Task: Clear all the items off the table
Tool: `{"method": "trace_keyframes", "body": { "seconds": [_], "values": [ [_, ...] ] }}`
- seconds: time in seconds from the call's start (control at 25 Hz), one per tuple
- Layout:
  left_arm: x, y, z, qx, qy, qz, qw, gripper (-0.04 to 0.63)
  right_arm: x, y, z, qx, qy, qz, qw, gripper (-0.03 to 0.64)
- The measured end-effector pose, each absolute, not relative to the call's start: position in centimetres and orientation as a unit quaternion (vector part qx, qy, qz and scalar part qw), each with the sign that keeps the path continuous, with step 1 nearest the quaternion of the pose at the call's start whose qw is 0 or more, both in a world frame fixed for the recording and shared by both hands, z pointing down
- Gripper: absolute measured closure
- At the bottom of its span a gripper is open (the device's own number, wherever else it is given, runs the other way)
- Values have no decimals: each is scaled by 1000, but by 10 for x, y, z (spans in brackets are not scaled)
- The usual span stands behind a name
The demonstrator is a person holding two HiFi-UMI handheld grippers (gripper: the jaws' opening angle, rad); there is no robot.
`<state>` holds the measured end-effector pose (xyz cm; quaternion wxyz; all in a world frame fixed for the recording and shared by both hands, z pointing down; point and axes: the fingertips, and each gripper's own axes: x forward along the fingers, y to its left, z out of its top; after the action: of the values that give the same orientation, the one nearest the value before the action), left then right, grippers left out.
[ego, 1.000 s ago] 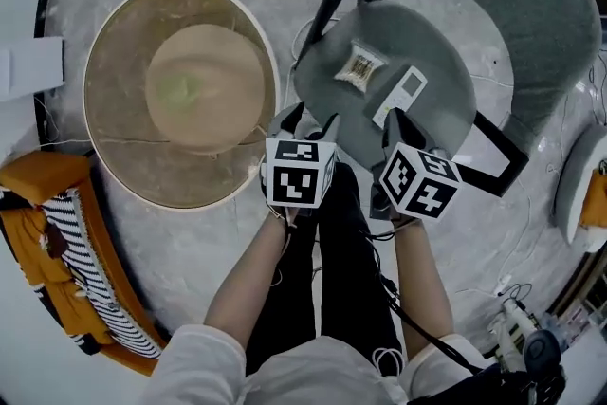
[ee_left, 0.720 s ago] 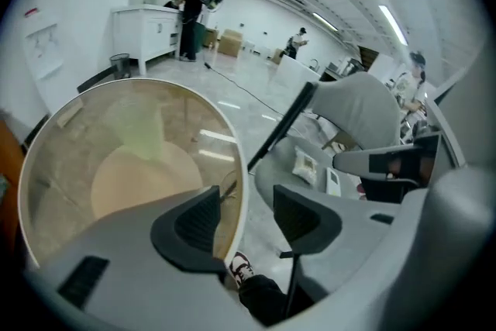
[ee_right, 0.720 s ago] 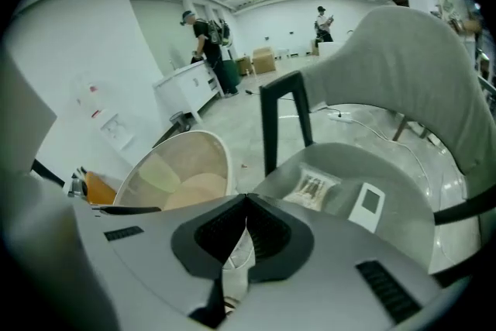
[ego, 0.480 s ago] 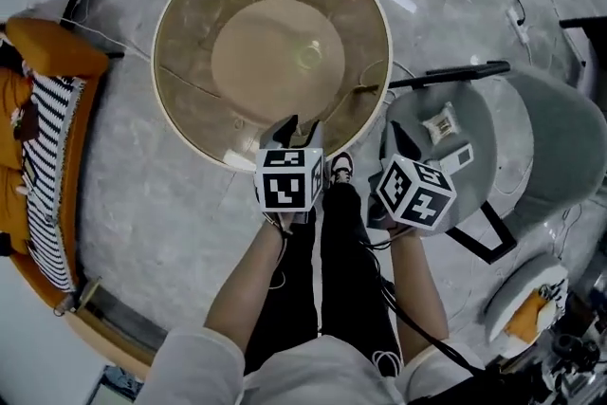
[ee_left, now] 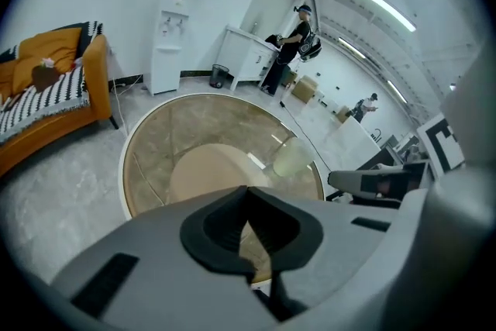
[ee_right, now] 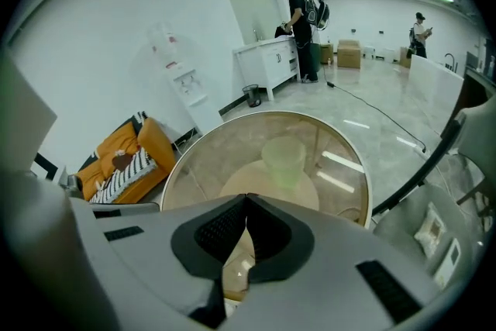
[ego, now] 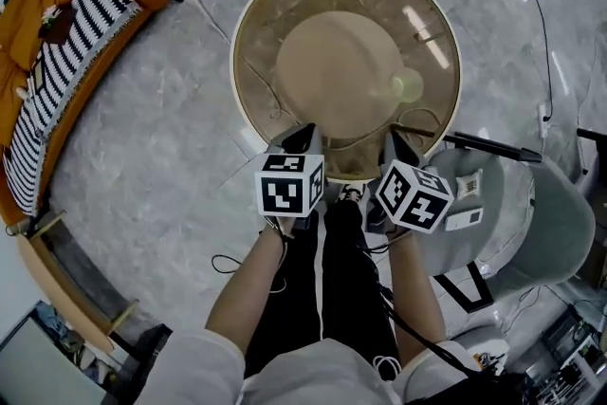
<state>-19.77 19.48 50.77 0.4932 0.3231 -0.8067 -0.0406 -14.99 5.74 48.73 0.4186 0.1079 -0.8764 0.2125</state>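
Standing on glass table point(ego: 275, 9) beyond right claw point(ego: 397, 143): green cup point(ego: 408, 86).

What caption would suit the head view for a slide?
Shut, empty left gripper and right gripper at the near edge of a round glass table bearing a green cup.

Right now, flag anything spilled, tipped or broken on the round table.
Nothing stands out. The pale green cup stands upright on the glass table, with no spill visible around it.
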Motion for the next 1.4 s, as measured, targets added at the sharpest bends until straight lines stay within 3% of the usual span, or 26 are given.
{"method": "trace_keyframes", "body": {
  "seconds": [0.28, 0.56, 0.64, 1.08, 1.4],
  "values": [
    [-200, 223, 509, 302, -813, -55, 495, 588, -156, 80, 491, 92, -873, 204, 433, 592],
    [-190, 179, 507, 369, -799, -29, 474, 579, -146, 50, 498, 117, -870, 217, 426, 592],
    [-187, 162, 508, 393, -791, -14, 469, 510, -139, 39, 501, 128, -868, 224, 425, 592],
    [-196, 59, 521, 490, -748, 88, 440, 268, -105, -23, 524, 174, -851, 255, 424, 592],
    [-208, 3, 535, 517, -729, 173, 414, 223, -99, -56, 539, 173, -846, 264, 429, 592]
  ]
}}
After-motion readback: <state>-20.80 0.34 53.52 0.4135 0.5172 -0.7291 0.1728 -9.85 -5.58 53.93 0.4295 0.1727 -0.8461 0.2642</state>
